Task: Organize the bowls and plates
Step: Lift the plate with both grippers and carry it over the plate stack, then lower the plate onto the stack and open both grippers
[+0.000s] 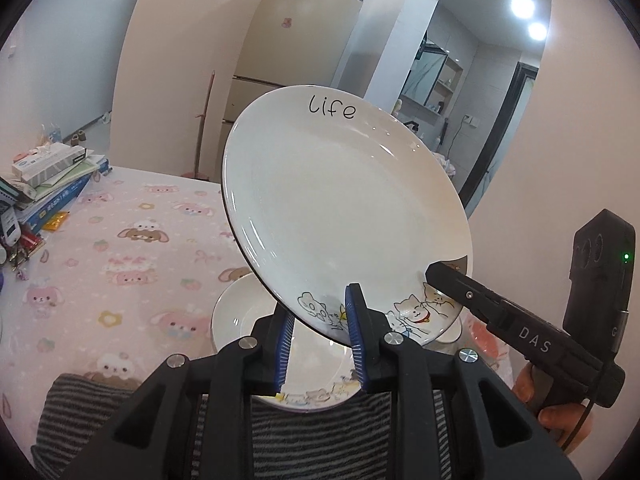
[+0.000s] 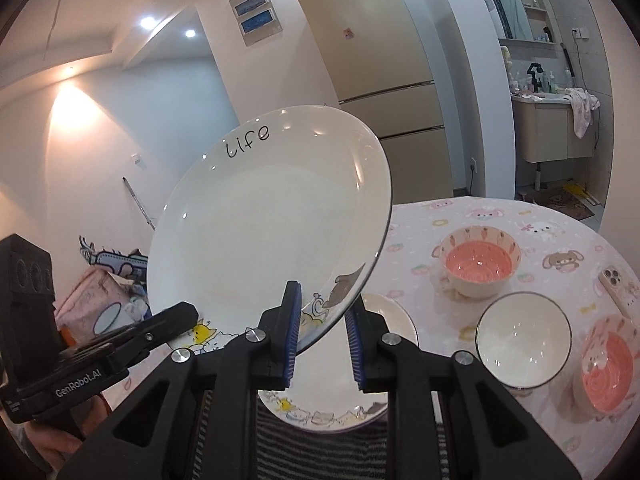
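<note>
Blue-padded fingers of the left gripper clamped the near rim of the white "life" plate, which stood tilted steeply, well clear of the table. To its right, the right gripper also pinched the same plate's lower rim beside the cartoon cats, its left pad pressed on the plate's face and its right pad behind the rim. Both grippers were clenched on this one plate, held between them in the air.

Directly below lay a second cat-printed plate, flat on a striped grey cloth at the table's near edge.

At the far left of the pink bunny-print tablecloth, a stack of books and boxes crowded the edge; the middle of the cloth stood open. On the right half sat a pink carrot-patterned bowl, a white bowl nearer the camera, another pink bowl at the right edge, and a phone beside them.

Beyond the table stood a beige fridge, and to its right an arched opening showed a washbasin cabinet.
</note>
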The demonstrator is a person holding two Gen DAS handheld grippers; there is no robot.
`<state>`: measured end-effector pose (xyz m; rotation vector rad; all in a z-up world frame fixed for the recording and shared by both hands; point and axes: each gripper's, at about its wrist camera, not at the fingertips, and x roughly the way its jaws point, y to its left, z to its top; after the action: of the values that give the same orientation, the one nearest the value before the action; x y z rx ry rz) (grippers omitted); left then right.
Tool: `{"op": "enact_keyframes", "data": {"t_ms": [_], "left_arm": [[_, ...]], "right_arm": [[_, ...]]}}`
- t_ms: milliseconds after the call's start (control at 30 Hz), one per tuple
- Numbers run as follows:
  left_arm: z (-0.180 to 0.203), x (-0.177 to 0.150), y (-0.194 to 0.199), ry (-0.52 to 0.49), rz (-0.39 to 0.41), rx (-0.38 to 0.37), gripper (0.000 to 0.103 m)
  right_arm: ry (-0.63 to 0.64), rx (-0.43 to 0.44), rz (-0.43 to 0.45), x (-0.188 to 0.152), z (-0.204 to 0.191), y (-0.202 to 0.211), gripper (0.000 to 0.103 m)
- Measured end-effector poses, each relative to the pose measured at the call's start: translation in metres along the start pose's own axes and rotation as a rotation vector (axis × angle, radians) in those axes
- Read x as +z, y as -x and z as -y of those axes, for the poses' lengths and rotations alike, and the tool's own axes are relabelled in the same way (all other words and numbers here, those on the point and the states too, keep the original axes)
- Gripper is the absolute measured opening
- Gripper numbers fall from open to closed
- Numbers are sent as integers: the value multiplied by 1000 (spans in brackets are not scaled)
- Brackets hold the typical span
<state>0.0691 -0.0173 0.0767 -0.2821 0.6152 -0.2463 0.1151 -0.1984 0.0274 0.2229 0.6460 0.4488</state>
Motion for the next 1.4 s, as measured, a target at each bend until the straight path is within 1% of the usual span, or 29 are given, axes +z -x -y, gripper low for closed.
{"op": "enact_keyframes", "data": {"t_ms": [133, 300, 433, 567, 667, 800, 967, 1233, 1300, 1400], "left_arm": [[-4, -16, -3, -2, -26, 9, 28], [-9, -35, -14, 13, -64, 0, 28], [-13, -52, -26, 34, -101, -8, 28], [-10, -75, -33, 20, -110, 24, 29], [-15, -85, -42, 45, -135, 23, 29], [-24, -91, -57, 70, -171, 37, 30], [-30, -96, -69, 76, -202, 51, 30], [-27, -96, -73, 54, -203, 89, 30], [-24, -96, -72, 41, -196, 106, 31], [-23, -95, -73, 38, -198, 127, 32]], "right_arm": [[-9, 3, -21, -15, 3, -3, 21], [-29, 9, -55, -34, 11, -11, 21], [-56, -12, -75, -51, 19, -15, 21], [-56, -50, -87, -71, 22, -15, 21], [-52, -71, -102, -83, 24, -19, 21], [-70, -71, -136, -91, 28, -30, 22], [-73, -81, -169, -96, 30, -39, 22], [-93, -87, -214, -100, 34, -48, 22], [-117, -88, -237, -102, 36, -52, 23], [-155, -76, -244, -102, 39, -52, 23]]}}
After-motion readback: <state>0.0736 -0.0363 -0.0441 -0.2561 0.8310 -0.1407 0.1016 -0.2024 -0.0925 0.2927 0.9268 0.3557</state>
